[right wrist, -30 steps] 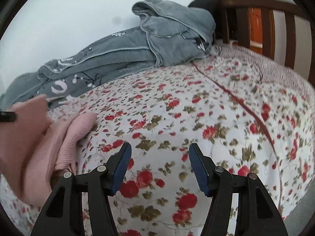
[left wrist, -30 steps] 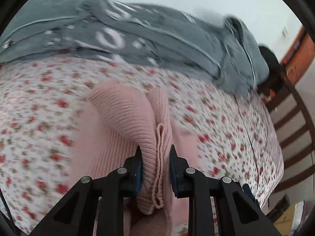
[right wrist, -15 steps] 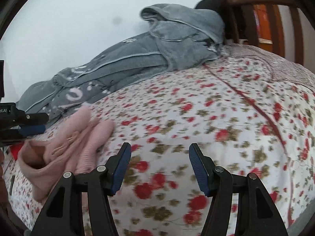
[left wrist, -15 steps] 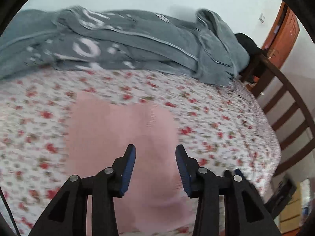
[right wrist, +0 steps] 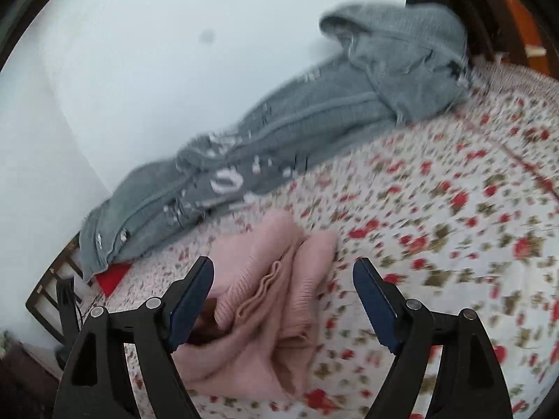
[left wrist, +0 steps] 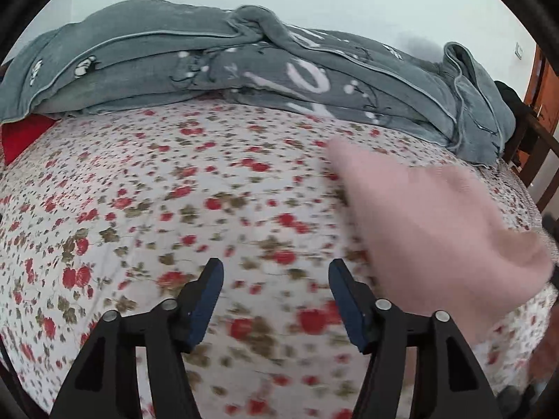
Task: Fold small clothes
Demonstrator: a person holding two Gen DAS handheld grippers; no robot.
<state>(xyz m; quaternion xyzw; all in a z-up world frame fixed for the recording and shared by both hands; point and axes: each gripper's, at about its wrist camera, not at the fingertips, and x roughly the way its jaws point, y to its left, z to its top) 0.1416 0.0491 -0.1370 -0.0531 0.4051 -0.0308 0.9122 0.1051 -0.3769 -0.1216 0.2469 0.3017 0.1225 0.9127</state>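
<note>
A pink ribbed knit garment [right wrist: 265, 300] lies bunched in folds on the flowered bedsheet [right wrist: 436, 216]. My right gripper [right wrist: 283, 272] hovers just above it, its jaws opening, with the knit showing between the fingers but not pressed by the pads. In the left wrist view the same pink garment [left wrist: 429, 220] is a blurred shape to the right of my left gripper [left wrist: 274, 272]. The left jaws are opening too, with only the bedsheet [left wrist: 174, 192] under them and nothing held.
A rumpled grey blanket [left wrist: 244, 66] with white print runs along the wall at the back of the bed. A red item [left wrist: 24, 136] pokes out beneath its left end. A dark wooden bed frame [left wrist: 534, 153] and an orange door stand at the right.
My left gripper let go of the pink garment, opened and swung left over bare sheet. My right gripper widened and turned left, bringing the garment between its fingers.
</note>
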